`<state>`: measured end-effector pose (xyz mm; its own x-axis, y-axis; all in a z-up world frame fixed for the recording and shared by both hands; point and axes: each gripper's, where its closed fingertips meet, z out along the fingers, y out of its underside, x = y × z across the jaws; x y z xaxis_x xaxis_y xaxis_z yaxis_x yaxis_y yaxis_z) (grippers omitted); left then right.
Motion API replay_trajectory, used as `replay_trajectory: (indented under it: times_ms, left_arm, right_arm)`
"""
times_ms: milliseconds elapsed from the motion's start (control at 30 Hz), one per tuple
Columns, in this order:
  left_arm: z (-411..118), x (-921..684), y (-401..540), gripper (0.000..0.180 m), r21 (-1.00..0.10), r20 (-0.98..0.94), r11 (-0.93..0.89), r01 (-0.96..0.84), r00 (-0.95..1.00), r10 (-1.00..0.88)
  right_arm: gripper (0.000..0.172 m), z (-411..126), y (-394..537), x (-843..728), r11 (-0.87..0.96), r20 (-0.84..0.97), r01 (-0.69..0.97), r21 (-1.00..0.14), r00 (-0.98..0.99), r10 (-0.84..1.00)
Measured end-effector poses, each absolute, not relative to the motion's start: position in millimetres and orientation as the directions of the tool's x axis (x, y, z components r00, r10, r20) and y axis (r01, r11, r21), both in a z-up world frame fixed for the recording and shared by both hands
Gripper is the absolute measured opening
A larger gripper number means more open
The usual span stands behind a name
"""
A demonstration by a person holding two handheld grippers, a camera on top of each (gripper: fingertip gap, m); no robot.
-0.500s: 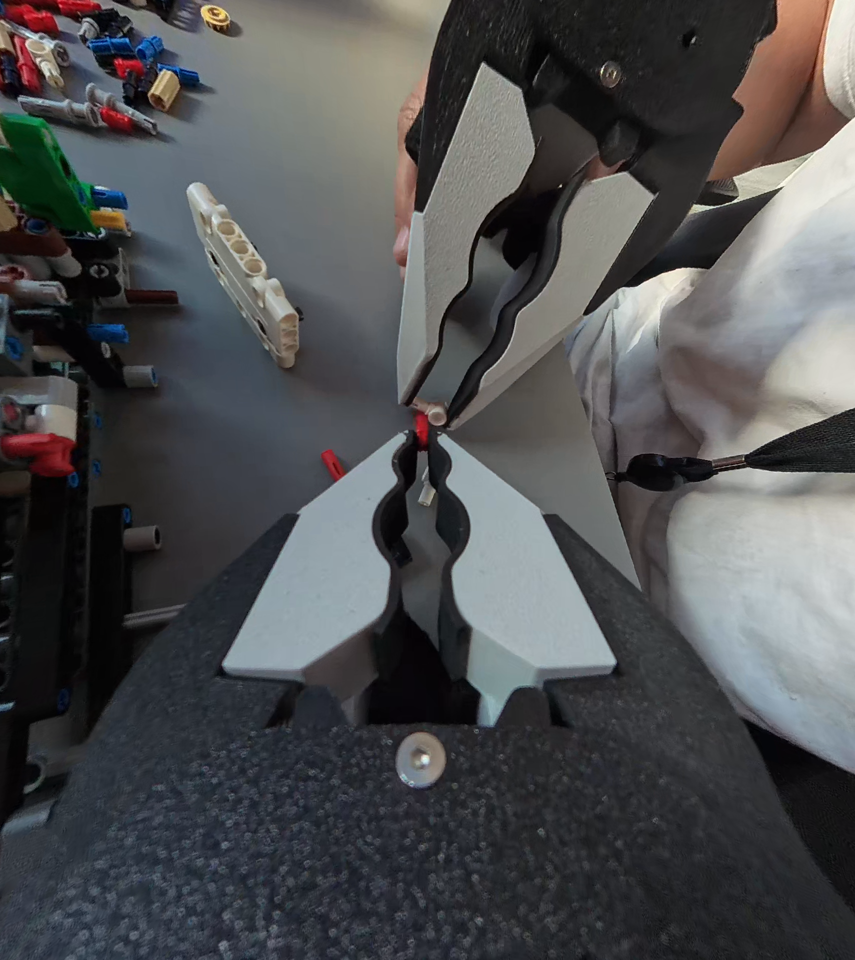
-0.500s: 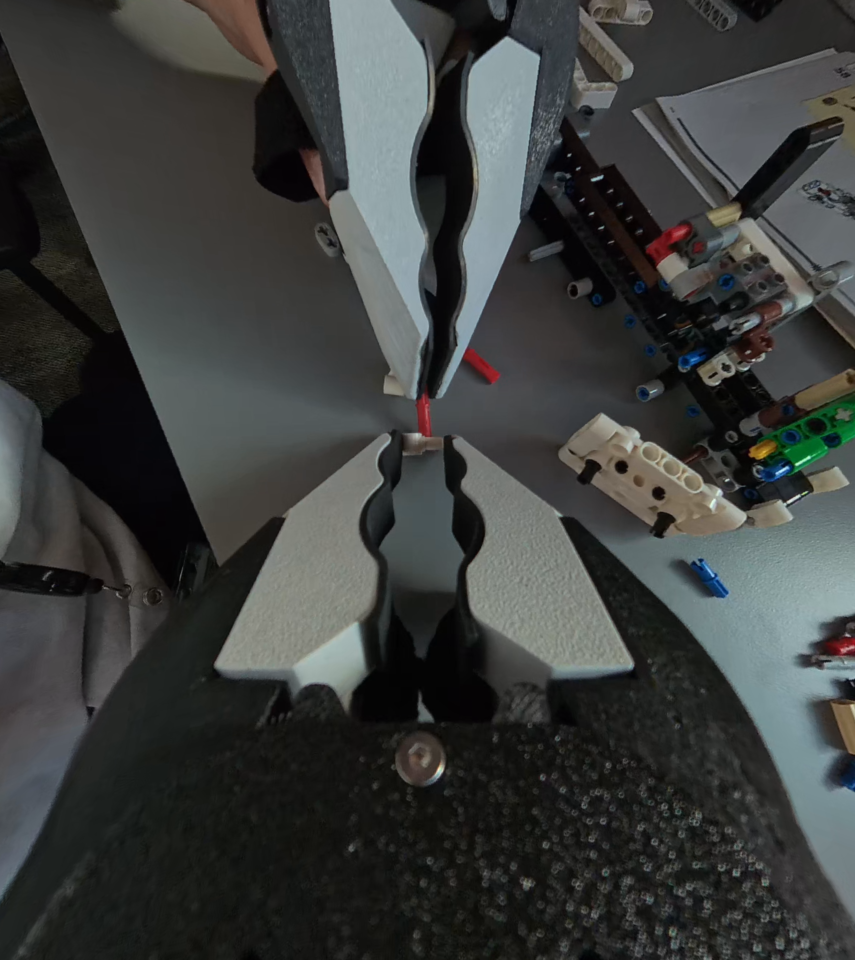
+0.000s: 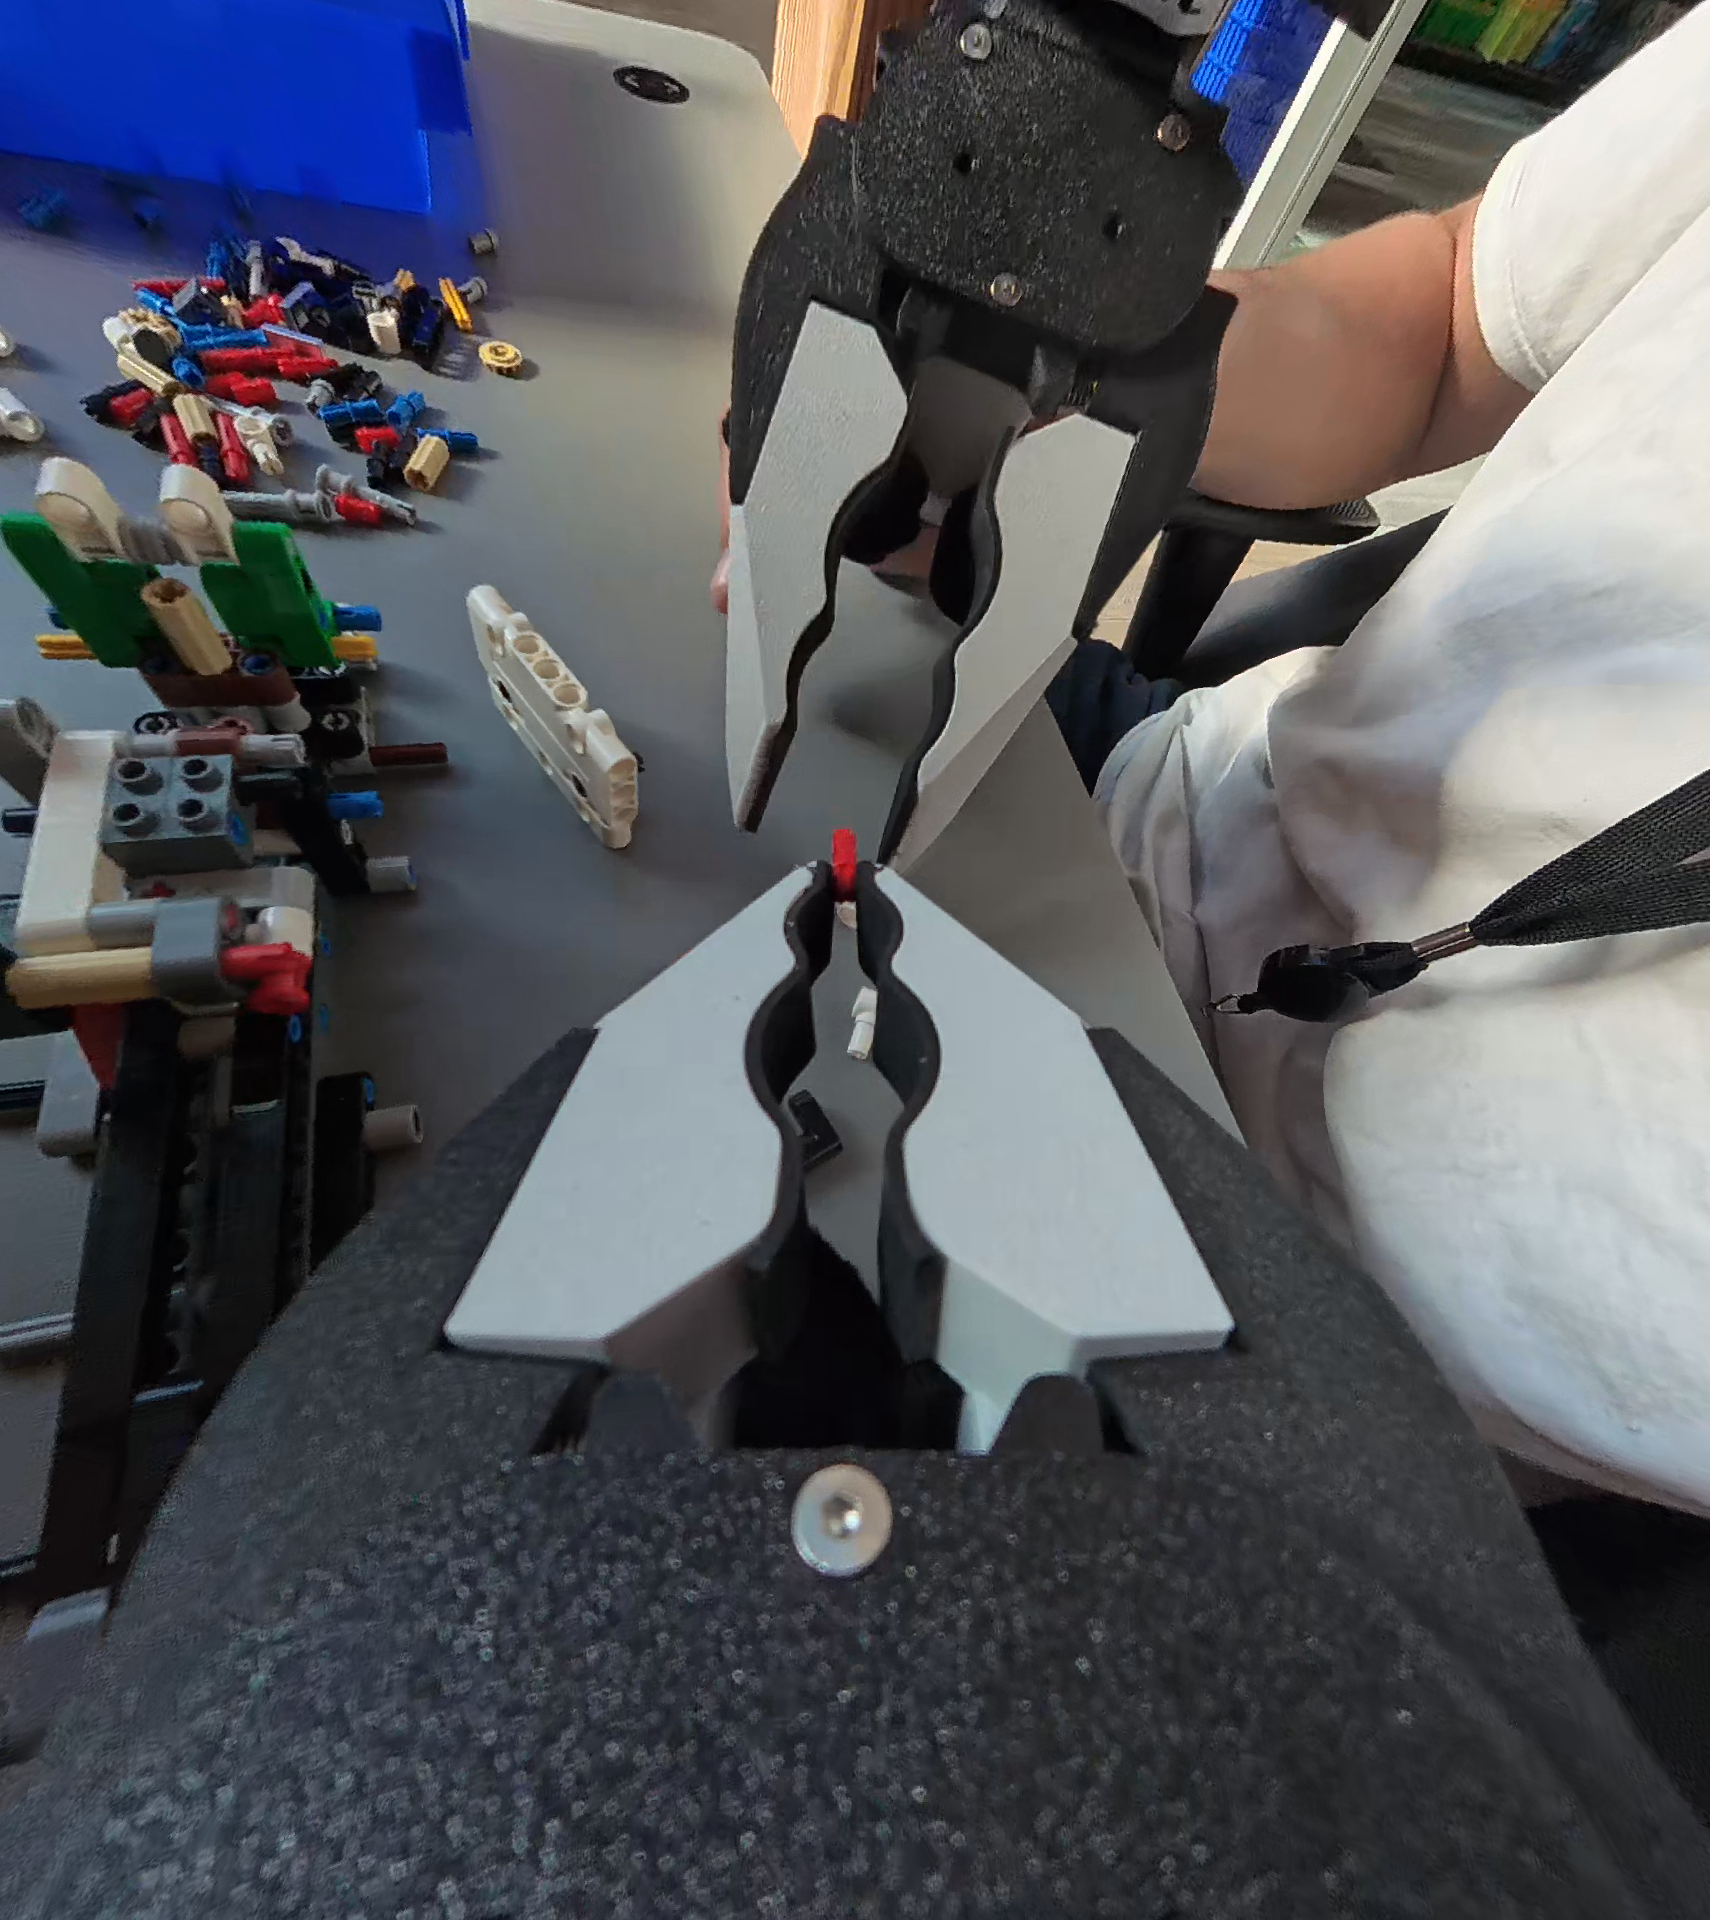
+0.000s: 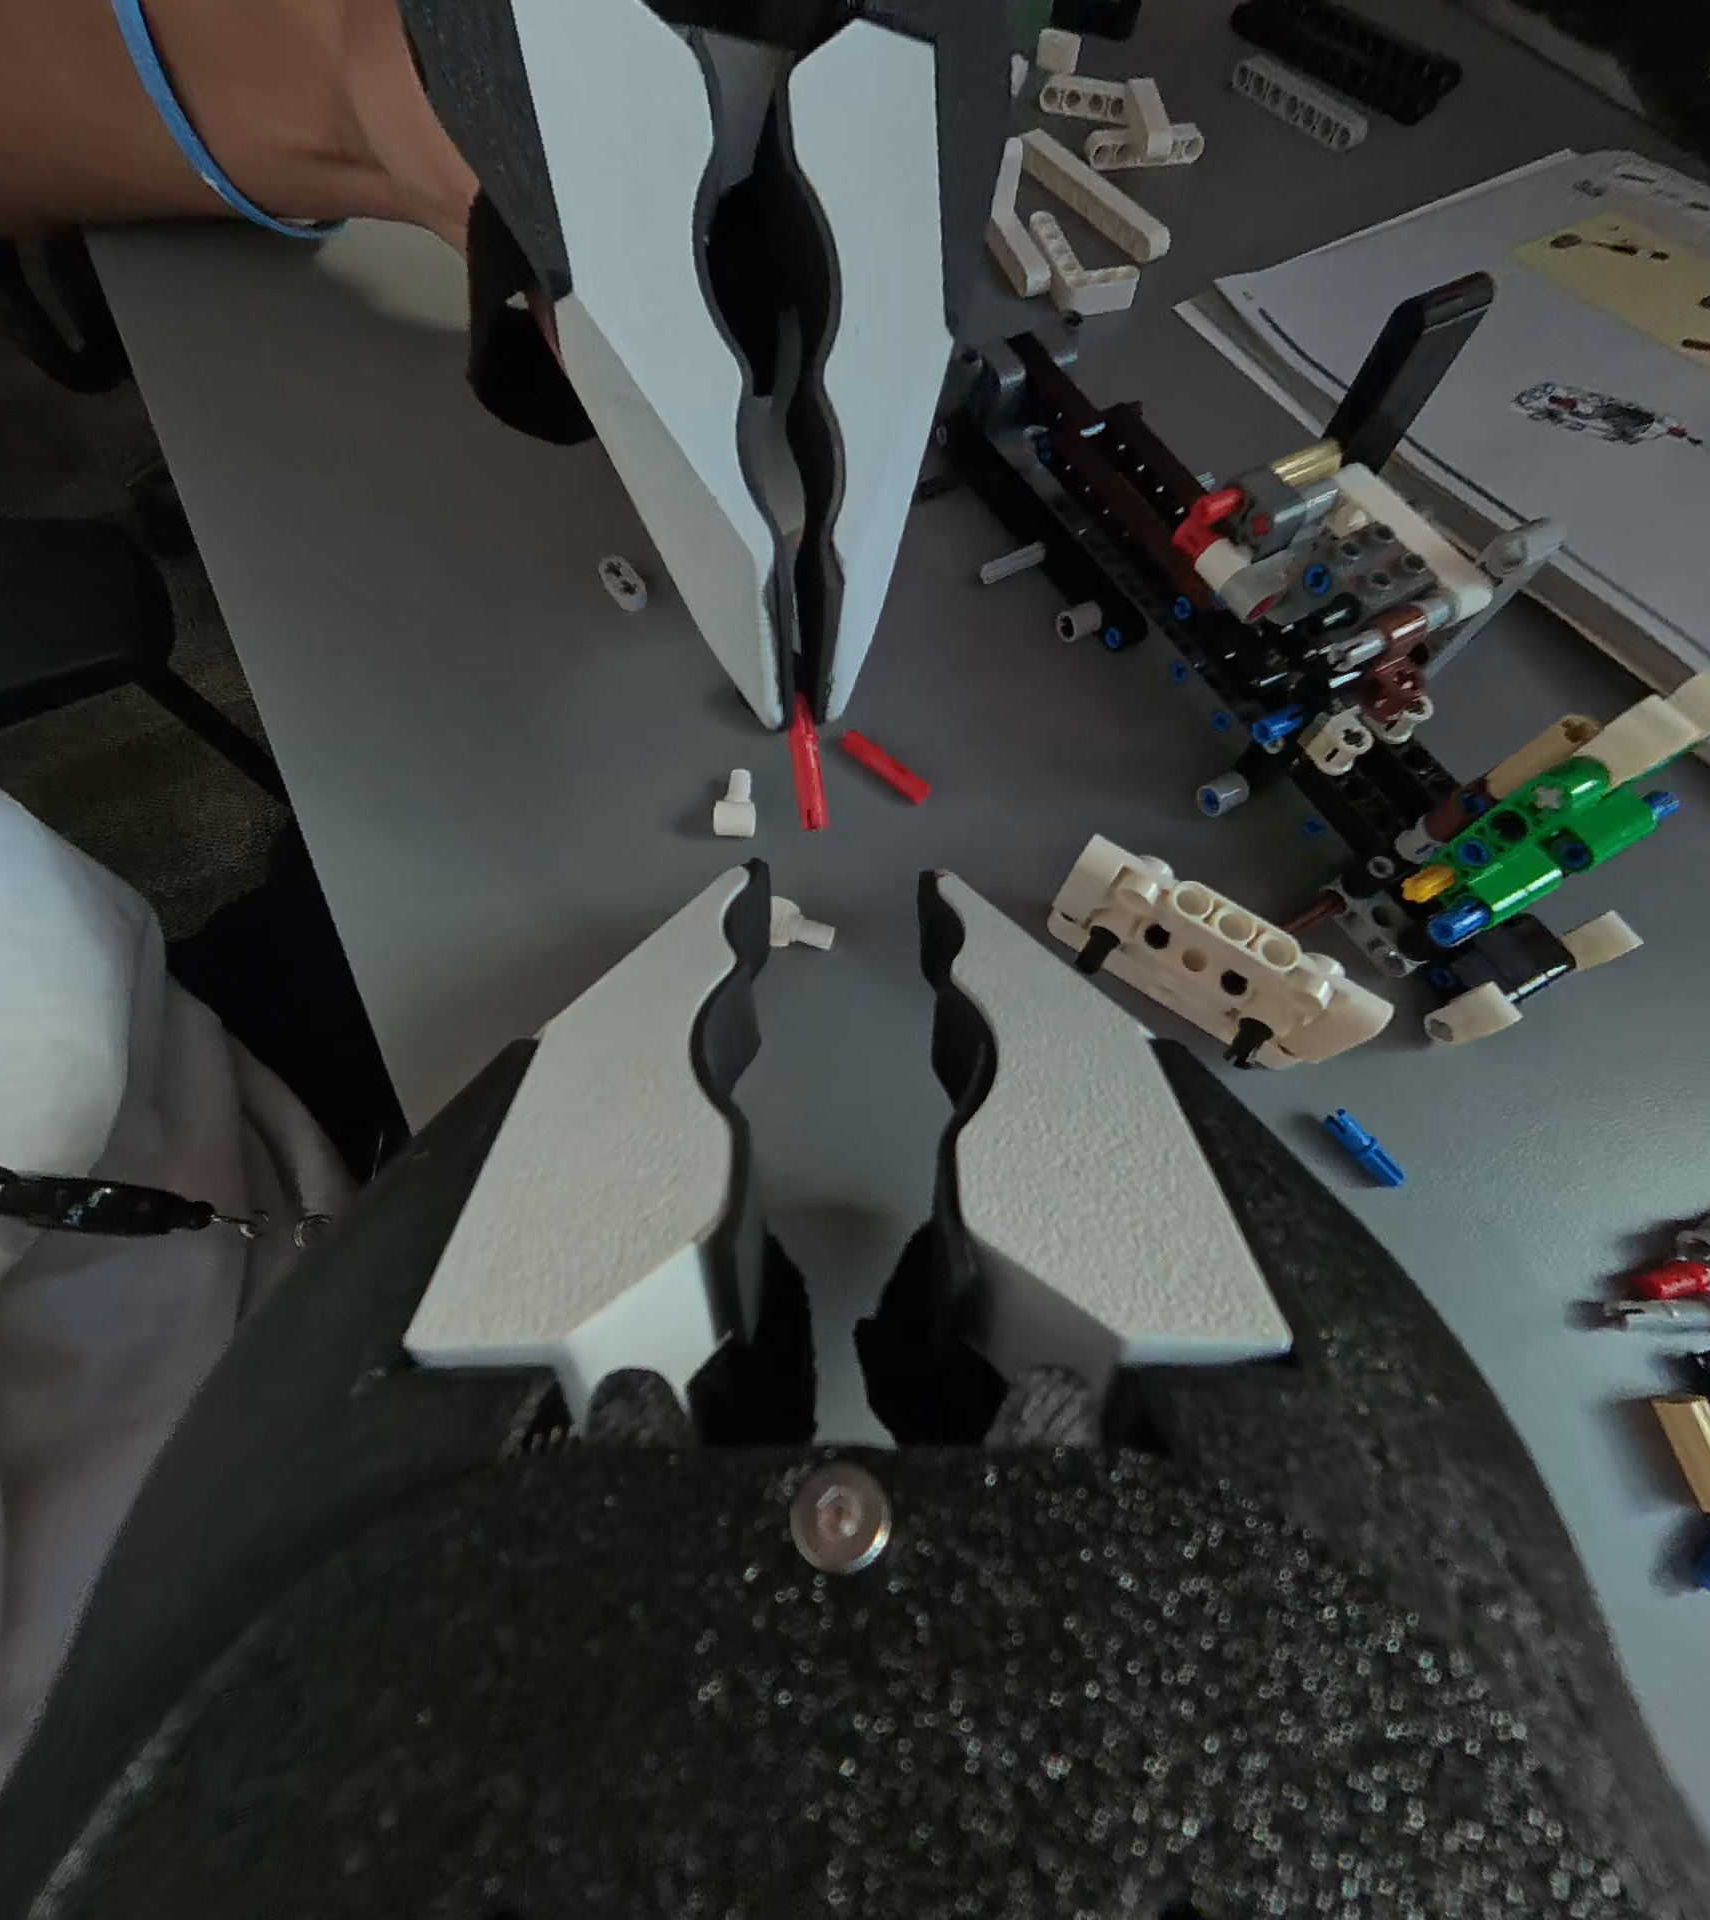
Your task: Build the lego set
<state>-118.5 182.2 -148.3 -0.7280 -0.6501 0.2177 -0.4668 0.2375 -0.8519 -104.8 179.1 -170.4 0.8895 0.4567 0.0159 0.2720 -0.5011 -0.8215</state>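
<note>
Left gripper [image 3: 843, 871] fingers pinch red pin [image 4: 807, 774] at tips, pin sticking out fwd. Right gripper [image 4: 838, 883] fingers wide, nothing held; white connector [image 4: 801, 925] touches its left finger on tabletop [image 4: 477, 582]; red pin just beyond tips.

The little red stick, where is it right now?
In the right wrist view, the red stick is pinched in the left claw, sticking out above the grey table, with a white peg and a loose red pin beside it.

Red pin [image 4: 806, 774] pinched in left tool [image 3: 838, 878], tip protruding.
</note>
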Motion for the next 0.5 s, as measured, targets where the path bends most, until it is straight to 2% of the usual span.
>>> replay_trajectory:
  times_ms: [33,133,300,400,500]
  left_arm:
    - [-145.6,-117.9,183.0,0.002,-0.858,0.211,0.233,-0.458,-0.727,-0.653]
    - [-142.5,-117.9,182.7,0.002,-0.863,0.208,0.228,-0.45,-0.729,-0.653]
    - [-143.9,-120.3,177.4,0.002,-0.863,0.205,0.239,-0.445,-0.74,-0.64]
    - [-137.3,-120.3,176.9,0.002,-0.882,0.196,0.219,-0.417,-0.748,-0.634]
    - [-128.0,-121.5,175.6,0.008,-0.914,0.129,0.226,-0.337,-0.77,-0.625]
  right_arm:
    - [0.027,-168.4,179.6,-105.6,-0.486,0.027,0.279,-0.828,0.886,0.463]
    - [0.024,-159.4,180.9,-116.0,-0.423,0.07,0.306,-0.853,0.87,0.489]
    - [0.004,-156.9,183.1,-115.6,-0.395,0.153,0.365,-0.843,0.867,0.475]
    - [0.003,-151.5,183.6,-116.4,-0.358,0.179,0.369,-0.858,0.867,0.465]
    - [0.003,-143.4,181.2,-122.2,-0.37,0.01,0.219,-0.903,0.871,0.49]
